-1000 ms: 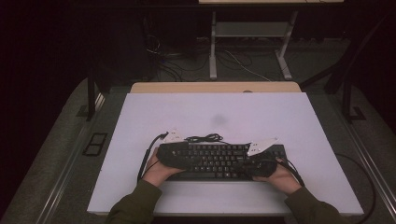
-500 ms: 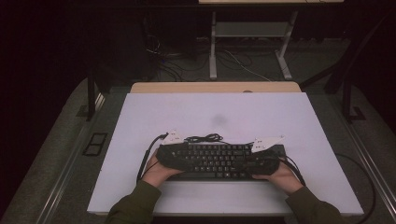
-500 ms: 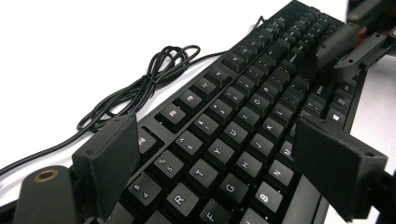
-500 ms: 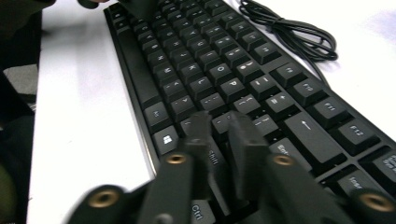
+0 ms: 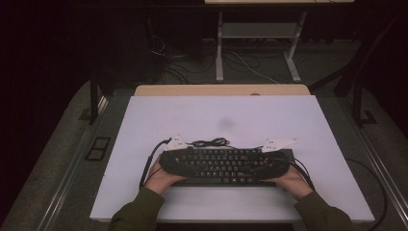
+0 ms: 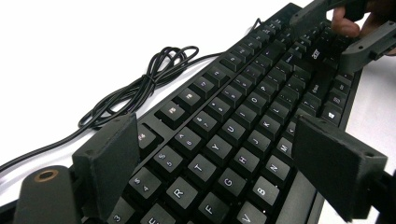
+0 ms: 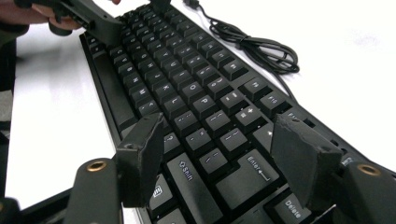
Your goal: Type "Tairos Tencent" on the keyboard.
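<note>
- The keyboard point(image 5: 226, 166) lies at the near middle of the white table point(image 5: 144, 120) in the same spot as a second ago — nothing has shifted, so I judge the lift or slide has not begun.
- Left gripper point(image 6: 219, 186) and right gripper point(image 7: 219, 163) straddle its two ends as before; fingers of both stand wide apart over the keys, clamped on nothing.
- Its cable point(image 5: 209, 142) coils just behind it.
- Readable — white key legends: "Shift", "Enter", "Delete", and letters R, T, Y, G, H.

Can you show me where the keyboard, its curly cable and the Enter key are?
keyboard point(image 5: 223, 166): high view, on the middle key rows.
cable point(image 6: 140, 88): left gripper view, on the bundled loops.
Enter key point(image 7: 247, 175): right gripper view, on the keycap top.
</note>
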Tool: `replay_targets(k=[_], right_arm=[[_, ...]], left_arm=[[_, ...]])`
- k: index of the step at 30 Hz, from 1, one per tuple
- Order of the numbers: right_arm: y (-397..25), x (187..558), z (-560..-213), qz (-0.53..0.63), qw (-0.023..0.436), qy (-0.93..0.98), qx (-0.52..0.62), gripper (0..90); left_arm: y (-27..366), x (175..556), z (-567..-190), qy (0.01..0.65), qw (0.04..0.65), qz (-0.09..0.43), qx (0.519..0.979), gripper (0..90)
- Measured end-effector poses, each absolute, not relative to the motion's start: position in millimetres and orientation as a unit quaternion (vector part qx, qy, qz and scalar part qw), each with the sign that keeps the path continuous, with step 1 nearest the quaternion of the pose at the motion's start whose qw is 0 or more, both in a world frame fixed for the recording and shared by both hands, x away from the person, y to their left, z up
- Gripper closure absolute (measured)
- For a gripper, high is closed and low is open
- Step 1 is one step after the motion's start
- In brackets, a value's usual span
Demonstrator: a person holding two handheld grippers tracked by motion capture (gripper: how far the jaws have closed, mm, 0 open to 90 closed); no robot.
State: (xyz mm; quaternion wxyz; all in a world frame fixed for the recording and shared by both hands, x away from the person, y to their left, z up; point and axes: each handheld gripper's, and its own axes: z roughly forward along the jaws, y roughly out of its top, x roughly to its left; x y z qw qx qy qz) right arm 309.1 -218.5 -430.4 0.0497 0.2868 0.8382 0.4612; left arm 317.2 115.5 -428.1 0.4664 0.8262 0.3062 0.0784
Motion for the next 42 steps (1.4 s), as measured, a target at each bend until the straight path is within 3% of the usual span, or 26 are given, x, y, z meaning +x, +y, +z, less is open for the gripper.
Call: replay_targets(k=[25,42], right_arm=[[-209,316,-432,0.468,0.052,0.837,0.28,32.2],[-193,324,-433,0.467,0.041,0.844,0.26,32.1]], left_arm=[[131,309,-429,0.319,0.467,0.091,0.82,16.1],[152,299,-429,0.342,0.467,0.109,0.808,24.2]])
